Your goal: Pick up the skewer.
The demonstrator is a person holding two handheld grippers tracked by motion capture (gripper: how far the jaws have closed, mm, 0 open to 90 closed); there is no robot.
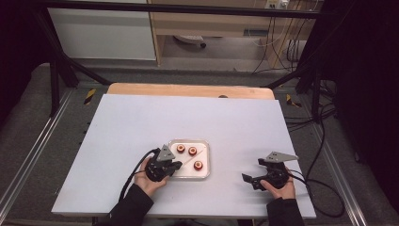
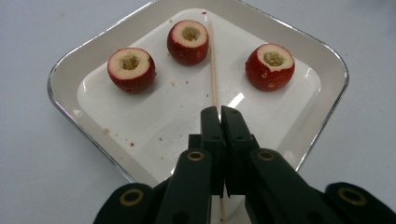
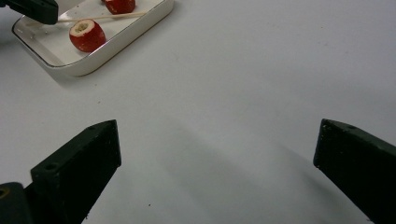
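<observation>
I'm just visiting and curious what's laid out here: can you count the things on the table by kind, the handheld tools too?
Cored red fruits: 3
Wooden skewer: 1
White tray: 1
Handheld grippers, left shut on the skewer, right open: 2
Total: 7

Table [image 1: 141,122]: pale grey top over a wooden board [image 1: 188,89] showing along its far edge. Black frame [image 1: 61,61] stands around the table. Beyond it, grey floor [image 1: 211,63], a white cabinet [image 1: 103,33], wooden furniture [image 1: 207,21] and hanging cables [image 1: 277,42].
</observation>
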